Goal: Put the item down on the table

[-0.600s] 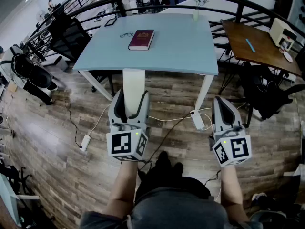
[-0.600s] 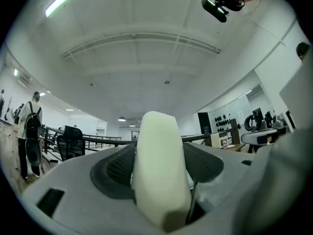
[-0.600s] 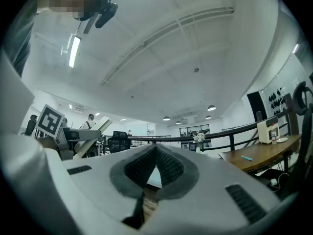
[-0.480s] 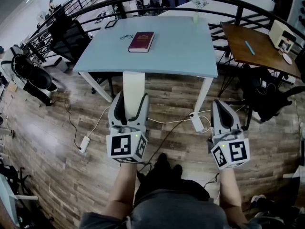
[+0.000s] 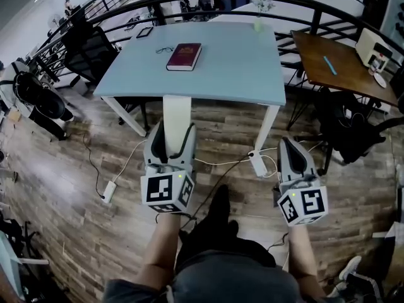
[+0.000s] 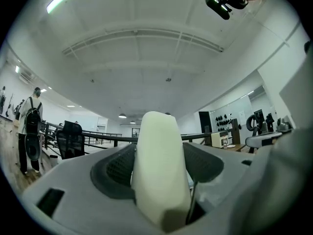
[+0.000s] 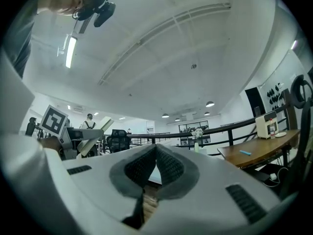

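A step nearer the worktop, item not yet set down

Since a moment ago a foot has swung forward and the blue worktop [image 5: 227, 68] sits slightly differently in the head view, so I judge the approach is under way. The left tool [image 5: 173, 131] clamps the pale slab [image 5: 177, 111] with wide jaws, short of the worktop edge. The right tool [image 5: 292, 145] is closed and empty. The only container is a small vase [image 5: 259, 24] holding white flowers.

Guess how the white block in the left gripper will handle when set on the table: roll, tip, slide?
Probably stiff: the white block juts straight out of the left gripper without sagging. Unlikely to roll, as its faces look flat; stood on its narrow end it may tip. Smooth surface, so it could slide on the table.
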`<state>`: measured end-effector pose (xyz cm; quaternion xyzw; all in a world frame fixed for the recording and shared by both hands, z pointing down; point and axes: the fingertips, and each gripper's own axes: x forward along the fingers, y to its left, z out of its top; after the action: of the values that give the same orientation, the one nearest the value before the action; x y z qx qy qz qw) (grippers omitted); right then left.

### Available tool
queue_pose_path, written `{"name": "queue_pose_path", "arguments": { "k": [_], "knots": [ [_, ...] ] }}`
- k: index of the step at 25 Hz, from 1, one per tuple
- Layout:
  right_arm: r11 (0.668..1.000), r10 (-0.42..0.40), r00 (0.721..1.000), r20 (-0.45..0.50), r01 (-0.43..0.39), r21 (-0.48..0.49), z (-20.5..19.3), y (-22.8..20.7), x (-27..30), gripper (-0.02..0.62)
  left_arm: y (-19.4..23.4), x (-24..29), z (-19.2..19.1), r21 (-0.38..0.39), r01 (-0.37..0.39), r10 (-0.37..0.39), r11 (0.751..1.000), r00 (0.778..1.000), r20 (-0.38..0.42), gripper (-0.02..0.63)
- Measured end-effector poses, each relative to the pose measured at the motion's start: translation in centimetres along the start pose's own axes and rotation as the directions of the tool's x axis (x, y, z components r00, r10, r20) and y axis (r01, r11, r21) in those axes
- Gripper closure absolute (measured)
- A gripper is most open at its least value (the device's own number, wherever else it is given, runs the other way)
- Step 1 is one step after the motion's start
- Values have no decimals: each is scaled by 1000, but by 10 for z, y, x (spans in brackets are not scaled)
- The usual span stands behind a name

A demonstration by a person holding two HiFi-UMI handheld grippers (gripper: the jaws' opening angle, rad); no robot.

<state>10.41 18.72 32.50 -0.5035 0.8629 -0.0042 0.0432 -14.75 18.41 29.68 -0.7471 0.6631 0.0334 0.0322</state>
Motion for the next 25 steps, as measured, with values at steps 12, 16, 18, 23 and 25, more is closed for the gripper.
{"name": "queue_pose_path", "arguments": {
  "k": [12, 16, 18, 23, 25],
  "knots": [
    [999, -49, 992, -116, 50, 2, -40, -59, 103, 592, 25, 119, -27, -42, 15, -15, 999, 1000, -7, 298],
    [998, -63, 987, -145, 66, 11, -44, -82, 152, 592, 35, 179, -29, -50, 29, -30, 998, 999, -14, 298],
    [998, -67, 987, -147, 69, 10, -49, -87, 171, 592, 42, 198, -33, -44, 33, -34, 998, 999, -9, 298],
    [997, -80, 985, -156, 82, 9, -53, -95, 218, 592, 64, 247, -39, -44, 37, -38, 998, 999, -17, 299],
    [996, -86, 984, -158, 89, 12, -54, -99, 234, 592, 72, 265, -41, -58, 37, -39, 998, 999, -25, 298]
  ]
}}
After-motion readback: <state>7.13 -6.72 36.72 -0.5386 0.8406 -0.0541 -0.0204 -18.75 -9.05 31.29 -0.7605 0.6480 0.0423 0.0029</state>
